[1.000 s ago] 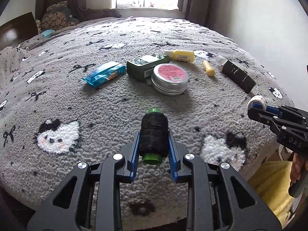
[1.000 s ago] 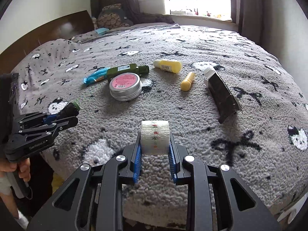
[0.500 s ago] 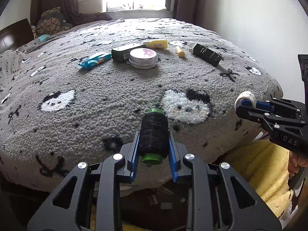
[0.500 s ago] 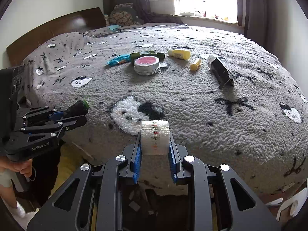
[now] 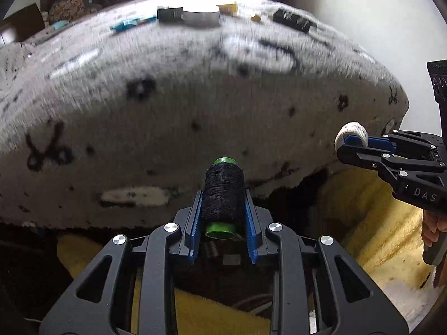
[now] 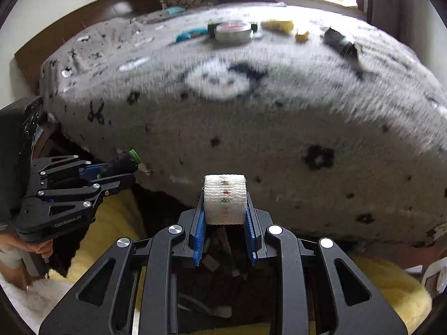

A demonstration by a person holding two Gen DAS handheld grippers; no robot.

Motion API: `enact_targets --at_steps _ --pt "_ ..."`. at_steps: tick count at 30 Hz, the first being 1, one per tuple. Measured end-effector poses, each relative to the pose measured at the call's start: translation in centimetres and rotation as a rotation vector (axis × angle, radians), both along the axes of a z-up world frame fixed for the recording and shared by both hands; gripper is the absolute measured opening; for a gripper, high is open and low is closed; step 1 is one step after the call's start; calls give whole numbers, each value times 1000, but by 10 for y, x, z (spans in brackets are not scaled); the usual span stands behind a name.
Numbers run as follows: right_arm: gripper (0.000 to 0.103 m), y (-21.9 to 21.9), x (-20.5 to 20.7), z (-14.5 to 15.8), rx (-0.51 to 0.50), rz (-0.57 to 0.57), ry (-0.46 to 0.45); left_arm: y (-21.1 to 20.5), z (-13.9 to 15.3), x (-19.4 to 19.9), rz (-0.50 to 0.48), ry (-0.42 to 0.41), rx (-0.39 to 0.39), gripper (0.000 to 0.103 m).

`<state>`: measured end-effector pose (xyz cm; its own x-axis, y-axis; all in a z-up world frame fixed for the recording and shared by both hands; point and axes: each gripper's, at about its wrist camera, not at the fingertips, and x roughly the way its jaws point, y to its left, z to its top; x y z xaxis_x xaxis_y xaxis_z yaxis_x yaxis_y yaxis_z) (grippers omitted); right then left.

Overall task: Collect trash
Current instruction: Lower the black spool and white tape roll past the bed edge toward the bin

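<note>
Both handheld grippers closed, each carrying a load.

The left black two-finger gripper with blue toothed pads [image 5: 223, 209] is clamped on a spool of black thread on a green core [image 5: 222, 195], held lengthwise between the pads. The right black two-finger gripper with blue pads [image 6: 225, 212] is clamped on a white woven roll with a small coloured pattern [image 6: 225, 199]. The grippers sit side by side, level, fingers pointing forward. Bare fingers [image 6: 36, 247] wrap the left handle.
</note>
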<state>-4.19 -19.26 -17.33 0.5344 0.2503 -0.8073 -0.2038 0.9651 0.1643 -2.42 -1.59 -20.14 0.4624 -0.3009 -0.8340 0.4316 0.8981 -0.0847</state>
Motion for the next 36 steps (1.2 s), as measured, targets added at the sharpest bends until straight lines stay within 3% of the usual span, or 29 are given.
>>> enact_targets --at_steps 8,17,27,36 --pt "25 8 1 -52 5 8 149 3 -54 2 7 137 50 25" --pt "25 15 9 -92 1 -4 266 2 -95 6 -10 257 72 25" --pt "25 21 13 -109 5 -7 306 2 -125 11 -26 366 53 25" --pt "26 22 23 -120 2 3 331 1 -132 17 -35 379 54 26"
